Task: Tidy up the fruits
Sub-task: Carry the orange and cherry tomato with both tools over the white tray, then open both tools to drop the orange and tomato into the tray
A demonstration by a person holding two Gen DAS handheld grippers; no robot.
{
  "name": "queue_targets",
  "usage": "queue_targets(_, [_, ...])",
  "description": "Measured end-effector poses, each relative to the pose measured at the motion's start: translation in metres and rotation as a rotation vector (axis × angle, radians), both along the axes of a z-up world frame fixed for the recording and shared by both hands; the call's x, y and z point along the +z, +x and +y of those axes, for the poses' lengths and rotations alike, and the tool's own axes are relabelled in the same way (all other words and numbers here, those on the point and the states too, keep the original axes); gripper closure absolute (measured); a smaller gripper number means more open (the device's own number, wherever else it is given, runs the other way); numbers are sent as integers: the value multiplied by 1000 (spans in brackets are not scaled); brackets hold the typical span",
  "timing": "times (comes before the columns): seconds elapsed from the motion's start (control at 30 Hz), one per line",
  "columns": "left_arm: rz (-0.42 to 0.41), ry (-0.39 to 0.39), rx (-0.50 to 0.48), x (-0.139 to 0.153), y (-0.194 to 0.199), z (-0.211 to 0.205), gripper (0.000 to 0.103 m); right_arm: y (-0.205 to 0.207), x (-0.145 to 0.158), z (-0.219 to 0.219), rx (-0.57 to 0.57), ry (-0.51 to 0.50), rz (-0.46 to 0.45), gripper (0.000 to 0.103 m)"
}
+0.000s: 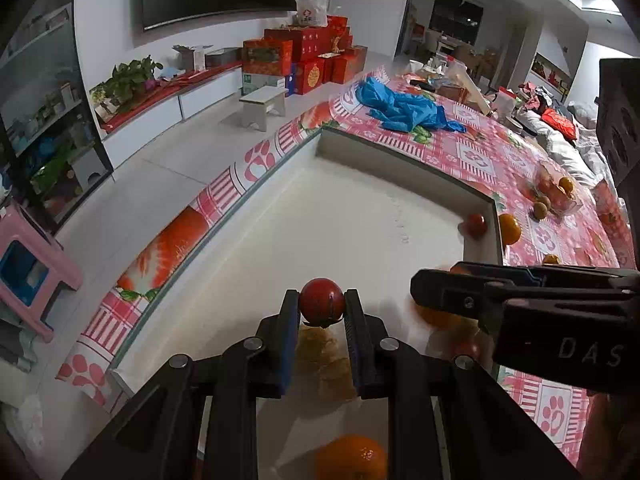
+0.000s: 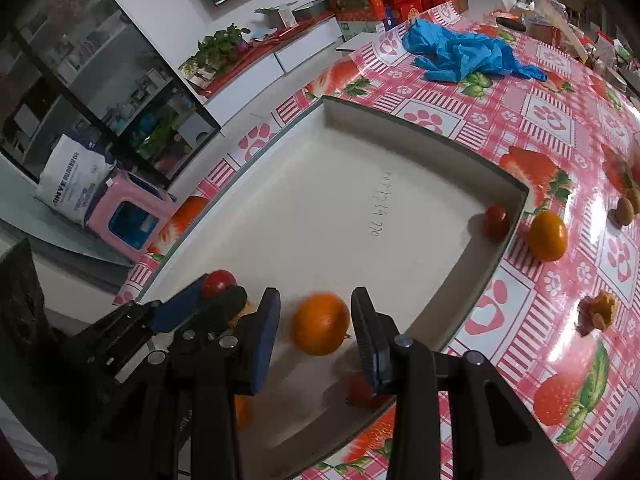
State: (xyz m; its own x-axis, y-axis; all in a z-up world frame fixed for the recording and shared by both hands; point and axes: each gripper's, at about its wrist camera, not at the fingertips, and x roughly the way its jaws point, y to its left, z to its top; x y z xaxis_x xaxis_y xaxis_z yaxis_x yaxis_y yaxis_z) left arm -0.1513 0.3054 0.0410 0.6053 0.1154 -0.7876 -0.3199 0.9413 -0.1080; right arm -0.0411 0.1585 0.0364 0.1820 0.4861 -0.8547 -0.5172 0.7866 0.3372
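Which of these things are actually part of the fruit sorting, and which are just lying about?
Part of the job: white tray, red tomato in the left tool, orange between the right tool's fingers, orange on the cloth.

Lying about: blue plastic bag, red gift boxes, pink stool.

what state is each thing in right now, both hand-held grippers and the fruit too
left hand-held gripper: shut on the small tomato
small tomato: pinched between the pads, over the white tray
right hand-held gripper: jaws around the orange; contact unclear
orange: between the jaws, blurred
white tray: open, mostly bare
second tomato: loose in the tray's far corner
orange outside: on the tablecloth beside the tray
blue bag: crumpled on the table
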Motion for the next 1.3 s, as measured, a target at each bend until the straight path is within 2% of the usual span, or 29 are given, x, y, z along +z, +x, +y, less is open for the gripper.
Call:
queue_targets(0.03, [7,-1,1,-2,1,0,80,0,0,0,-1,3,2,60])
queue_targets(0.13, [24,4,3,-5,1,-1,79,1,3,-3,-15,7,-1,44])
queue_targets(0.2, [38,14,6,-7,1,-2,79,1,5,-4,-21,7,-4,42])
queue_targets(0.23, [43,18,6,-7,1,-3,75,1,6,-6,-22,9,-5,42])
queue_targets(0.27, [46,19,7,-8,1,-4,67,1,7,-7,-23,9,-6,40])
queue_targets(0.3, [47,32,20,-7,1,-4,40,1,8,-8,-25,10,-8,38])
queue_targets(0.33, [32,48,39,-4,-2,-5,16,1,10,-10,-28,13,-9,31])
queue_targets(0.37, [9,51,49,0,-4,-5,13,1,12,-13,-34,13,-11,24])
queue_targets(0.43, [-22,36,39,7,-7,-7,13,4,15,-18,-46,14,-17,23])
queue_targets(0.67, [-11,28,-23,30,0,-22,13,14,34,-52,-107,41,-18,19])
queue_targets(0.97, [-82,-72,-107,97,14,-38,13,38,83,-130,-261,159,-57,18])
queue_targets(1.1, [-135,-102,-149,131,23,-50,13,52,111,-170,-339,187,-125,18])
queue_targets(1.2, [-179,-80,-167,153,32,-63,13,63,118,-203,-420,179,-157,18])
queue_targets(1.3, [-183,-44,-190,154,44,-80,13,72,99,-224,-478,88,-147,18])
